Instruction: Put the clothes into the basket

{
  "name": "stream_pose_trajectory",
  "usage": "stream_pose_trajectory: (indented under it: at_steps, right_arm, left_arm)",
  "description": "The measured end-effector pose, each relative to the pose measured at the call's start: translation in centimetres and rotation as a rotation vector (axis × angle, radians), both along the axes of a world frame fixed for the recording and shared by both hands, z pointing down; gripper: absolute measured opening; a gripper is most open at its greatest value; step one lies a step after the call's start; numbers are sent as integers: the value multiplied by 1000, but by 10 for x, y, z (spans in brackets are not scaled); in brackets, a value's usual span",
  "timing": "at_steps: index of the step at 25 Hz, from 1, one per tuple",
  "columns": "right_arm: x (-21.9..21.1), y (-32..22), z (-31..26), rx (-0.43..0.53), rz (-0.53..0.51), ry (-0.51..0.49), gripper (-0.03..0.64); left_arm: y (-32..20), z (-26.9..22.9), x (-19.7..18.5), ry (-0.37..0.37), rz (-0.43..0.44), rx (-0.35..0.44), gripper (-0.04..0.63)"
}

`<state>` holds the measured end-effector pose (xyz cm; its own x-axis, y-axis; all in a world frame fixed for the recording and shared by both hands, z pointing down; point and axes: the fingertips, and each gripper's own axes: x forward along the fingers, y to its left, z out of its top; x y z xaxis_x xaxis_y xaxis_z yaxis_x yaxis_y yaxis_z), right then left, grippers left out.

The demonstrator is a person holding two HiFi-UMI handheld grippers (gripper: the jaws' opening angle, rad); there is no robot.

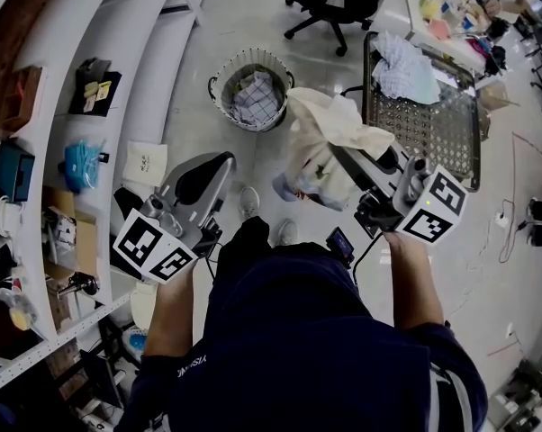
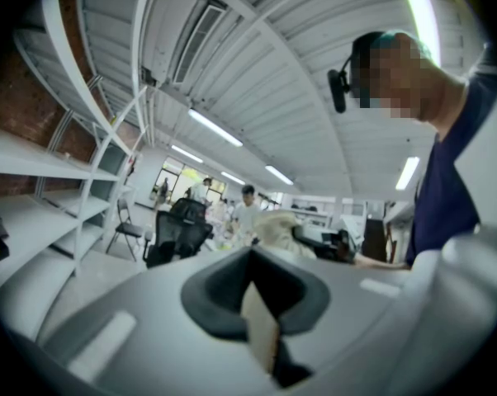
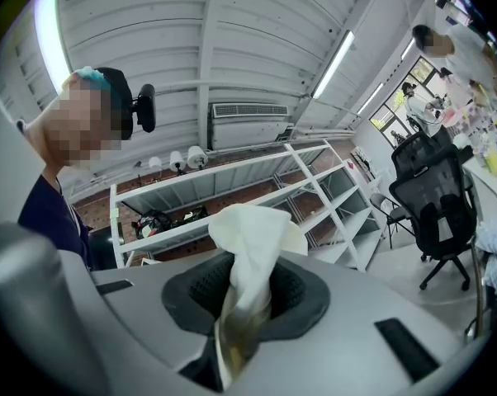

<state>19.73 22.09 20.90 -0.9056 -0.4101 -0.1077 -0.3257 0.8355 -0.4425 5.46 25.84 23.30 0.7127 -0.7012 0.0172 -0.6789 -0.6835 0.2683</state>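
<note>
Head view: round laundry basket (image 1: 250, 88) on the pale floor, with a checked cloth (image 1: 256, 99) lying inside. Just right of the basket and nearer the person, a cream garment (image 1: 329, 142) hanging bunched in the air, clear of the rim, from the right gripper (image 1: 350, 167). Farther right of the basket, a wire rack (image 1: 438, 133) bearing a pale blue cloth (image 1: 404, 68). Near the basket on its left, closer to the person, the left gripper (image 1: 215, 165). Left gripper view: jaws pressed together on nothing; cream garment small in the distance. Right gripper view: jaws clenched on the cream garment, its fabric bulging up out of them.
</note>
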Motion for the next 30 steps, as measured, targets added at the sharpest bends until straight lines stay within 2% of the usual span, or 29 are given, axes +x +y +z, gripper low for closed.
stream_pose_trajectory:
  at_steps: [11,30]
  right_arm:
    - [-1,-38,8,1,17,4,64]
    - [-79,-179,38,-73,41,65,64]
  left_arm:
    - [-42,6,-2,9,26,15,5]
    - [-195,38,-80,37,66,-69,4]
